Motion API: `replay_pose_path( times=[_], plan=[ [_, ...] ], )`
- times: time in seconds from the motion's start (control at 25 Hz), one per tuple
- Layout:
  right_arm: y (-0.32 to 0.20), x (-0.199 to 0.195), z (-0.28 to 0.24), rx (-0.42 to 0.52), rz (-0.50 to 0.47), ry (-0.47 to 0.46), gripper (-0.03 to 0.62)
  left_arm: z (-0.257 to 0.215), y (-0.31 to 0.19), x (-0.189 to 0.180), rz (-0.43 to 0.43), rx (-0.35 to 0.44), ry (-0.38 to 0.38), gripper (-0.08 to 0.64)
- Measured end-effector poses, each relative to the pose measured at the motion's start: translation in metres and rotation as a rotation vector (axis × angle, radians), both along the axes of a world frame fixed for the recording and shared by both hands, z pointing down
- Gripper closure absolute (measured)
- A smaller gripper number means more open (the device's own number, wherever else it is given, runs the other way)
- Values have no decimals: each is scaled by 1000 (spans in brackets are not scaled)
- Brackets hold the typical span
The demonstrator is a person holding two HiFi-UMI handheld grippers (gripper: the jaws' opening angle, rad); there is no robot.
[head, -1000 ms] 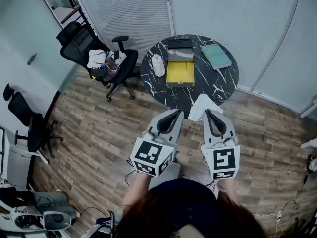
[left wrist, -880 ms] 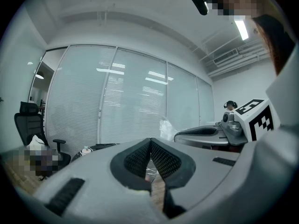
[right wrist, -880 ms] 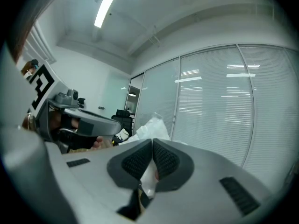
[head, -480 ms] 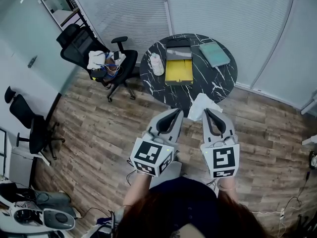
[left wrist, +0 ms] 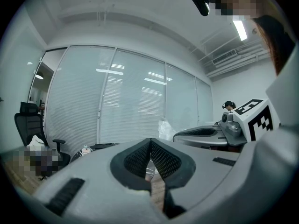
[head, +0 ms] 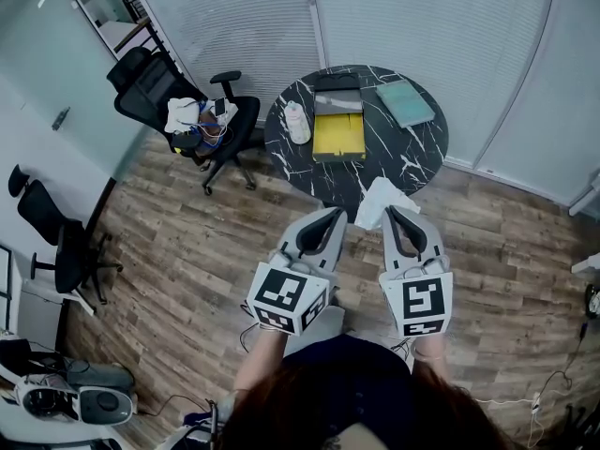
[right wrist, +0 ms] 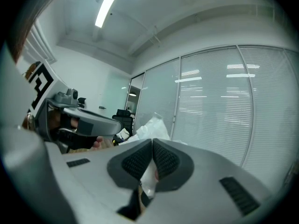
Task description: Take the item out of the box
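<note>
An open yellow box (head: 338, 135) lies on a round black marble table (head: 417, 162) far ahead of me. Both grippers hang over the wooden floor, well short of the table. My right gripper (head: 392, 213) (right wrist: 153, 142) is shut on a crumpled white plastic bag (head: 379, 200) (right wrist: 152, 124), which sticks out past its tips. My left gripper (head: 337, 213) (left wrist: 150, 142) is shut with nothing between its pads. From the left gripper view the bag (left wrist: 164, 127) and the right gripper (left wrist: 205, 133) show to the right.
On the table, a white bottle-like item (head: 298, 123) lies left of the box and a teal book (head: 408, 103) at the right. A black office chair (head: 178, 101) with clutter stands left of the table, another chair (head: 56, 242) further left. Glass walls with blinds close the back.
Both grippers and the bag keep their place. Only the head view has drifted slightly, and a device on the floor at the lower left has shifted.
</note>
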State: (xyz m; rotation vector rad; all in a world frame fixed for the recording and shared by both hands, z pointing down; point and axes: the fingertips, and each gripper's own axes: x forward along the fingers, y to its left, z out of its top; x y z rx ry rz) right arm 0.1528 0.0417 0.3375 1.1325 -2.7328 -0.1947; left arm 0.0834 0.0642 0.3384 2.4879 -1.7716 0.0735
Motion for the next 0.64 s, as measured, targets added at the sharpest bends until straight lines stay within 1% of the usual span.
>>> replay_pose_path(
  times=[0.64],
  plan=[
    [4,-22,-3,20,-2,11,566,1,5,-18,8,6,16,534]
  ],
)
